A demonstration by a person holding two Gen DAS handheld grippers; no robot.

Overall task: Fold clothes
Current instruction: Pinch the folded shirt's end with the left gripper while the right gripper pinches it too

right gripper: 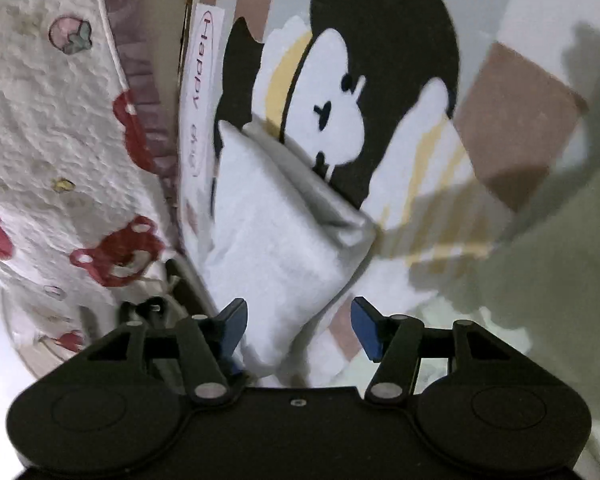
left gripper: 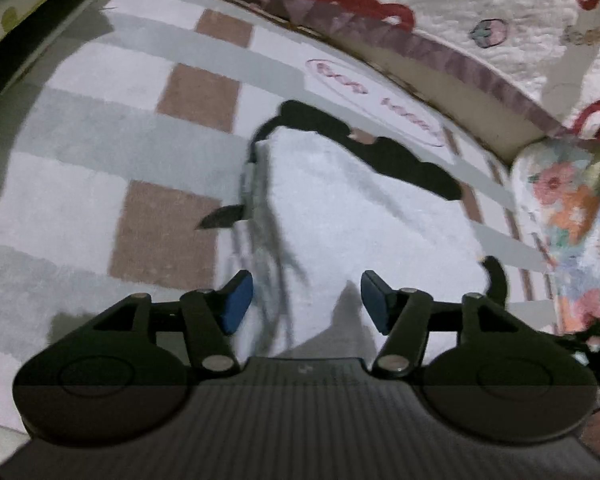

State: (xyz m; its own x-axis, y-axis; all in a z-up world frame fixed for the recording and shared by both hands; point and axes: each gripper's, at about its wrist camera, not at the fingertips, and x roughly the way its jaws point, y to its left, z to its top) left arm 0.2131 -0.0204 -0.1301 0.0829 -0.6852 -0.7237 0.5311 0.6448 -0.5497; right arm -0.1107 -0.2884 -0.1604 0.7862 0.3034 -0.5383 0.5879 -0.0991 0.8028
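A folded white garment point(left gripper: 352, 216) lies on a checked rug point(left gripper: 100, 120), with layered edges along its left side. My left gripper point(left gripper: 307, 300) is open just above its near edge, blue pads point(left gripper: 236, 304) spread apart, holding nothing. In the right wrist view the same white garment point(right gripper: 268, 236) lies folded, its stacked edges facing right. My right gripper point(right gripper: 299, 328) is open over the garment's near corner, pads point(right gripper: 366, 330) apart, holding nothing.
The rug point(right gripper: 516, 128) has brown and grey squares and a black-and-white cartoon figure point(right gripper: 380, 80). A quilt with red bear prints point(right gripper: 60, 160) hangs at the bed edge beside the rug. A floral cloth point(left gripper: 568, 216) lies at the right. A pale green fabric point(right gripper: 548, 280) covers the right.
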